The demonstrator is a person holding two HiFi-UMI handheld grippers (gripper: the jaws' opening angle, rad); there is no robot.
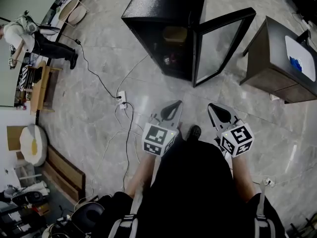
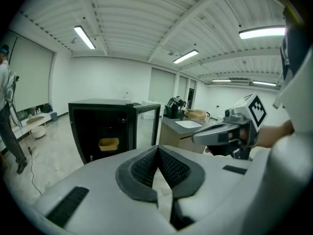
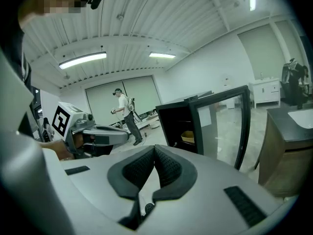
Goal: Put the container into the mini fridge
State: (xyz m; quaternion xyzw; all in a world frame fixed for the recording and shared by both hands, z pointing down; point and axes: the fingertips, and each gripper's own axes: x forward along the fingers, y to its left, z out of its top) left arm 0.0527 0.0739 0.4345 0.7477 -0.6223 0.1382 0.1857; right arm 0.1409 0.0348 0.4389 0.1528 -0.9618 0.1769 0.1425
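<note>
The person stands on a pale marble floor [image 1: 99, 43] facing a black mini fridge [image 1: 158, 4] whose glass door [image 1: 223, 43] is swung wide open to the right. The container [image 1: 175, 33], a tan tub, sits on a shelf inside the fridge, well apart from both grippers. The left gripper [image 1: 171, 108] and the right gripper [image 1: 218, 110] are held side by side close to the person's body, pointing at the fridge. Each gripper view shows its jaws closed, tips touching, with nothing between them. A dark cabinet [image 1: 277, 63] stands just right of the door. A cable runs across the floor to a white power strip [image 1: 122, 99], and another person [image 1: 29, 36] stands far off at the left.
</note>
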